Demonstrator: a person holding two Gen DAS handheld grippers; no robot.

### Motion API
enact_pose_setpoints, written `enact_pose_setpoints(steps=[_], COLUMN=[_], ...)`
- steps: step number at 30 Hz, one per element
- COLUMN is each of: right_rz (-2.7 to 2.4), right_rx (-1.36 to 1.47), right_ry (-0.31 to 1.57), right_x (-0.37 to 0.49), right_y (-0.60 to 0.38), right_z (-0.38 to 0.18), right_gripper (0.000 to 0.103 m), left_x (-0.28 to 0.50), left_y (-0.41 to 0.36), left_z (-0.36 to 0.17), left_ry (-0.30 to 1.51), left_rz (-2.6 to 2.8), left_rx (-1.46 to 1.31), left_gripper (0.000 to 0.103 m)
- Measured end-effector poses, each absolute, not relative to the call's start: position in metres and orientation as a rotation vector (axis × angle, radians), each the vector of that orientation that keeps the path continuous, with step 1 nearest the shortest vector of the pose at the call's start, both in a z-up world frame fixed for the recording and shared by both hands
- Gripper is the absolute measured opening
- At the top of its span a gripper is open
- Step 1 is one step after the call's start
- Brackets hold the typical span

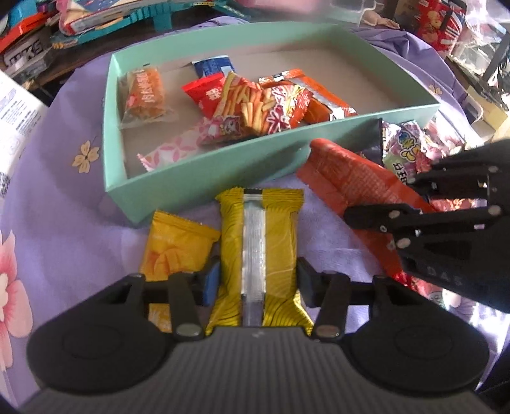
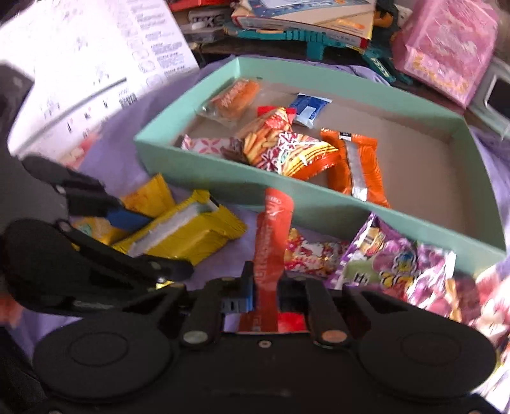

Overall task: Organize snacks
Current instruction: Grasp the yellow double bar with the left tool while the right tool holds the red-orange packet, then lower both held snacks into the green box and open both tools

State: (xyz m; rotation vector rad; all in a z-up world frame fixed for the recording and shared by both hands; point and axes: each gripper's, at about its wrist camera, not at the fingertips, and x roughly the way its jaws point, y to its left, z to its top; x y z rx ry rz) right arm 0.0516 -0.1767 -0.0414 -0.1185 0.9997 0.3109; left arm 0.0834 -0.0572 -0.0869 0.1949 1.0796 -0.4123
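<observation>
A mint-green box (image 1: 204, 178) (image 2: 223, 181) holds several snack packets, among them a fries bag (image 1: 255, 105) (image 2: 287, 149). My left gripper (image 1: 256, 283) is shut on a yellow packet (image 1: 258, 251) (image 2: 185, 232) lying on the purple cloth in front of the box. A smaller orange-yellow packet (image 1: 175, 245) lies just left of it. My right gripper (image 2: 266, 296) (image 1: 414, 216) is shut on a red-orange packet (image 2: 271, 242) (image 1: 353, 178) and holds it edge-up near the box's front wall.
A purple candy bag (image 2: 398, 264) (image 1: 408, 153) and other packets lie on the cloth right of the red-orange packet. A white printed carton (image 2: 89, 63) stands at the left. Books and boxes (image 1: 95, 22) are piled behind the green box.
</observation>
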Motion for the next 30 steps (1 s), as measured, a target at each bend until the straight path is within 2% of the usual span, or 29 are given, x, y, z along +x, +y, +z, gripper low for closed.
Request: enact_pose_setpoints(steps=[5,16,24,30], right_rz=[0.29,0.209,0.134,0.122], right_rx=[-0.004,0.032,0.061,0.083], right_ry=[1.0,0.896,0.85,0.854], right_x=[0.043,0.041,0.094,0.154], right_y=[-0.191,-0.215,-0.241,-0.246], right_z=[-0.028,0.021,0.045,0.044], right_gripper=[0.012,0.012,0.012,0.012], left_x=[0.074,0.074,0.147,0.217], left_y=[-0.05,-0.046,-0.058,-0.07], left_z=[-0.069,-0.003,0.028,0.022], left_ry=[1.053,0.937,0.873,0.868], left_rz=[-0.41,-0.415,-0.36,-0.304], left_rx=[0.157,0.099,0.076,0.096], left_gripper=[0.048,0.049,0.05,0.05])
